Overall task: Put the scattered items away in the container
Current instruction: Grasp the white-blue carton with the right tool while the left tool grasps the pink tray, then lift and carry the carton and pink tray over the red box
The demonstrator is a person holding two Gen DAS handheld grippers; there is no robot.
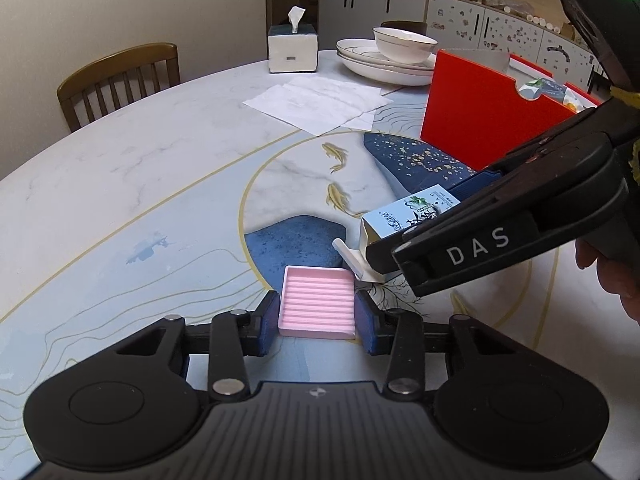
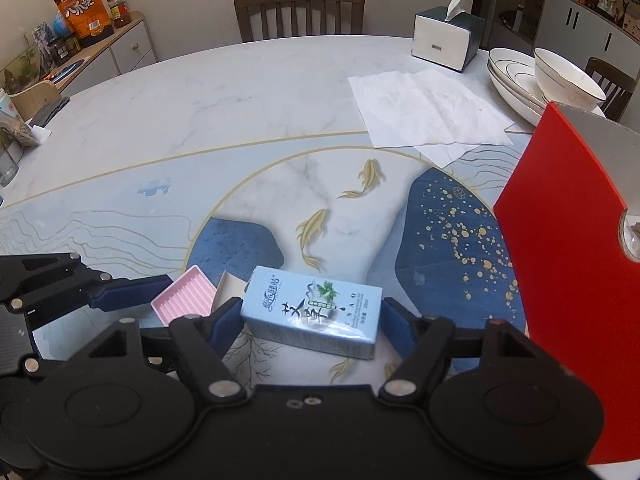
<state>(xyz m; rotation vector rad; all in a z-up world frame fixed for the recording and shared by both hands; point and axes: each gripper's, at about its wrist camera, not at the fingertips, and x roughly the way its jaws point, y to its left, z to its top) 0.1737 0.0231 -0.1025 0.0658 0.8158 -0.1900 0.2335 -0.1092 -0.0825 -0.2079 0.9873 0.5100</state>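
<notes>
The left gripper (image 1: 316,322) pinches the pink ridged tray (image 1: 318,305) across its width, a blue pad tight against each side wall, so the shallow piece can probably come off the table (image 1: 120,184) level without sliding. Just right of it, the right gripper (image 2: 312,322) straddles the pale blue carton (image 2: 316,312), which lies on its side with an end flap open toward the tray; its jaws stand spread, the left pad at the carton's end and the right pad a little clear of the other end, so I judge no grip is made there yet. Both grippers tilt down at the tabletop, one item each, likely so the two can travel together. The red container (image 2: 560,240) stands to the right and farther off, its open top facing up; another carton already seems to sit inside.
</notes>
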